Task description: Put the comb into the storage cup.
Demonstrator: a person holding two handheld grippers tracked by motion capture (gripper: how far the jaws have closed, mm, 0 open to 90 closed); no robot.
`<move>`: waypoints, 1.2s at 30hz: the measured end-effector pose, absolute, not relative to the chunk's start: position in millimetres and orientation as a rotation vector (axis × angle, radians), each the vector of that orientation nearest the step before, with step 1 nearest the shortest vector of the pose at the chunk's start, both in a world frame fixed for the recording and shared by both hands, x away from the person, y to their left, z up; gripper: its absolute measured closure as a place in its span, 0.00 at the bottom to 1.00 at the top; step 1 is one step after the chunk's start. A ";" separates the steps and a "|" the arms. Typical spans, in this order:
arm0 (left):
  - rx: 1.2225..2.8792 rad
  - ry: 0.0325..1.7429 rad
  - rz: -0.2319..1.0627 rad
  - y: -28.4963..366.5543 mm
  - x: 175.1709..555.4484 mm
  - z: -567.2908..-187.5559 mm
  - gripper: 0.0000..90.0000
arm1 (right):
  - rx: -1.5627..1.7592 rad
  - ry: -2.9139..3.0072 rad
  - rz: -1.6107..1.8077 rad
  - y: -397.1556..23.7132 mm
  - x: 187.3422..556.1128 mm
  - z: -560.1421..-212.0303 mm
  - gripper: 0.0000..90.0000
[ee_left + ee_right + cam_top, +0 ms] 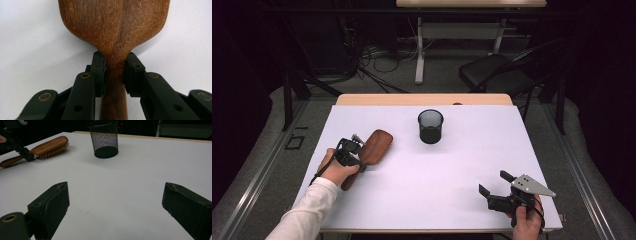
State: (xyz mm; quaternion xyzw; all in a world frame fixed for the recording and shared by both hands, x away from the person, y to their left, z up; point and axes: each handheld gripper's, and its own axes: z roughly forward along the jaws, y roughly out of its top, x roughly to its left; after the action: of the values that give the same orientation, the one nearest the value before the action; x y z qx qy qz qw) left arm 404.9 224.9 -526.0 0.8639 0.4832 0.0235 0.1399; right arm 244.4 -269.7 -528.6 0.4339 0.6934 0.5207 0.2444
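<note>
Left gripper clamped on the neck of the wooden hairbrush, lying bristles-down at the left of the white table. Best lifted level, grip kept firm where handle meets head. Right gripper spread wide, holding nothing. Black mesh cup upright mid-table, apparently empty.

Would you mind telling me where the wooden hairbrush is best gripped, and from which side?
Probably at the narrow neck of the wooden hairbrush, where head meets handle, coming from above across its width. It lies bristles down, so the neck's flanks are free; the left tool already pinches there.
</note>
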 end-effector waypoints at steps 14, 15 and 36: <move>2.447 1.389 0.062 229.2 401.9 -525.9 0.81 | 1.186 1.893 1.419 -269.7 244.3 -528.8 0.08; 2.441 1.389 0.062 229.6 401.6 -525.9 0.81 | 1.185 1.894 1.416 -269.9 244.4 -528.7 0.08; 2.297 1.382 0.085 240.2 393.9 -529.2 0.81 | 1.186 1.894 1.414 -269.5 245.5 -529.9 0.08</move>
State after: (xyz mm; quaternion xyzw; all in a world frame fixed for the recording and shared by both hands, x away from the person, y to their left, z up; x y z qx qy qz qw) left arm 393.9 240.2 -529.2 0.8339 0.5018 0.0308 0.2279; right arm 245.5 -269.5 -529.9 0.4346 0.6942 0.5182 0.2463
